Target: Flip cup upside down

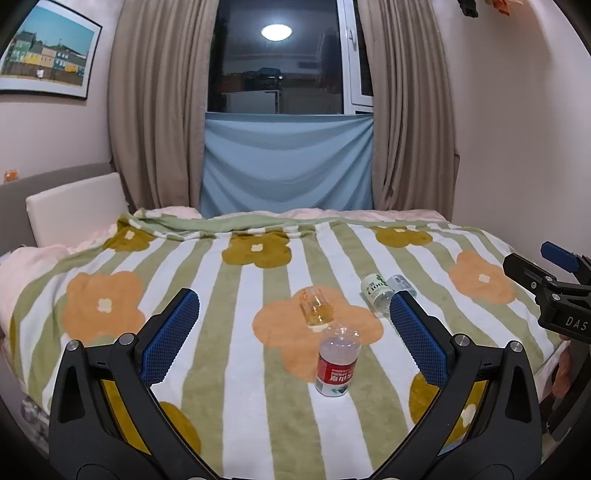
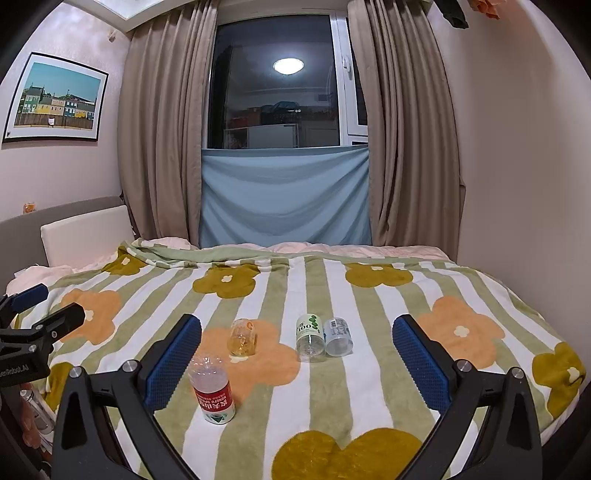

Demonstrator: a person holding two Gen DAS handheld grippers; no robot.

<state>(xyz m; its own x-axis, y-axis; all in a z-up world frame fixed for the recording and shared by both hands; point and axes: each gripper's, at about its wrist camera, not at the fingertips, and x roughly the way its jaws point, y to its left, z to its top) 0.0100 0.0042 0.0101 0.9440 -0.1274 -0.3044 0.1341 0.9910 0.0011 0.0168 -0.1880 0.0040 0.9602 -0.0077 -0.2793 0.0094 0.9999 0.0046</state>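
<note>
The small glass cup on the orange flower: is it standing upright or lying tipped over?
Tipped over. The glass cup lies on its side on the blanket, its length stretched along the fabric; neither gripper touches it.

dim warm light; lamp glare [image 1: 276, 31] in window; fisheye-warped edges

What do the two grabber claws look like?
The left gripper and right gripper match: chunky black plastic frames with silver bolts, yellow stripes inside, and two fingers with bumpy blue pads. White lettering marks the right one's side.
</note>
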